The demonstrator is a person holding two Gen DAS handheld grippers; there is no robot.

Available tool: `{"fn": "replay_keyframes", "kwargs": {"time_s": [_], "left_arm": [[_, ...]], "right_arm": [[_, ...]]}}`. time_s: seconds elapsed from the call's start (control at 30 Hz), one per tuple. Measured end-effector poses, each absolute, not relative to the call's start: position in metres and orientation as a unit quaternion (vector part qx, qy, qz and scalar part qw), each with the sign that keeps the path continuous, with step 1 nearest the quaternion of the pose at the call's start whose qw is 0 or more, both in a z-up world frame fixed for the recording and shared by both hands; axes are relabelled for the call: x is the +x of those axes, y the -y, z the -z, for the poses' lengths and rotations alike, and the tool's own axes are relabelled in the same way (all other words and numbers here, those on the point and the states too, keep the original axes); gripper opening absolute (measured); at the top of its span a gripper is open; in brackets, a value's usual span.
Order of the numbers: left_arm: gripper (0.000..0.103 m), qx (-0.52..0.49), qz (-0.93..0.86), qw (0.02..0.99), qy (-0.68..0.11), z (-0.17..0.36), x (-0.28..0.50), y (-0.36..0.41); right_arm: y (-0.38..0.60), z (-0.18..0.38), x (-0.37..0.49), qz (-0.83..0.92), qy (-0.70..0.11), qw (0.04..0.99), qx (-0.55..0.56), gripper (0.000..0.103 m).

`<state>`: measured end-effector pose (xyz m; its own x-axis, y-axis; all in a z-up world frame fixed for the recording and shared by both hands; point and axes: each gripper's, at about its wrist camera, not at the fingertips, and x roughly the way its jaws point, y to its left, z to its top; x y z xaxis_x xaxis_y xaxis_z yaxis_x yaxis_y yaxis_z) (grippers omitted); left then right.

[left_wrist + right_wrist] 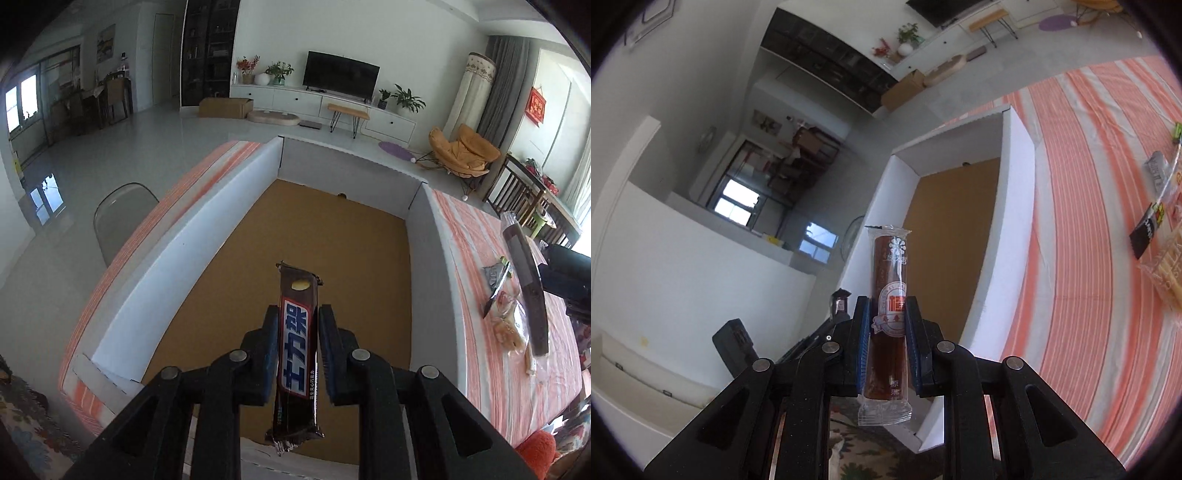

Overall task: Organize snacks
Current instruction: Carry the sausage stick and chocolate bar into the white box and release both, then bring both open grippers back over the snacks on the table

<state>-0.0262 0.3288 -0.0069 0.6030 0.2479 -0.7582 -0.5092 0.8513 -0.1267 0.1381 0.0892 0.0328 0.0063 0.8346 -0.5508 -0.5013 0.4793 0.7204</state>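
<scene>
The left gripper [298, 314] pinches a glossy brown chocolate bar [297, 354] above the white-walled, brown-floored cardboard box [177, 266]. The right gripper [886, 306] clamps a slim reddish-brown stick in clear crinkled wrap [888, 302], over the box's near corner on the striped tabletop [1089, 221].

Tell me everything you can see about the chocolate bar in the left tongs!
The chocolate bar has a shiny dark brown wrapper with a red-edged blue label, white characters and crimped ends. It sits lengthwise between the left tongs, whose pads lie close at its sides. It hangs above the white-walled box with a brown floor.
</scene>
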Motion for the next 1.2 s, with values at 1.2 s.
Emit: {"fn": "replay_keyframes", "kwargs": {"time_s": [1.2], "left_arm": [[0.092, 0.100, -0.161, 0.923, -0.334, 0.015, 0.054, -0.077]], "right_arm": [[0.282, 0.115, 0.182, 0.016, -0.484, 0.854, 0.189, 0.071]]}}
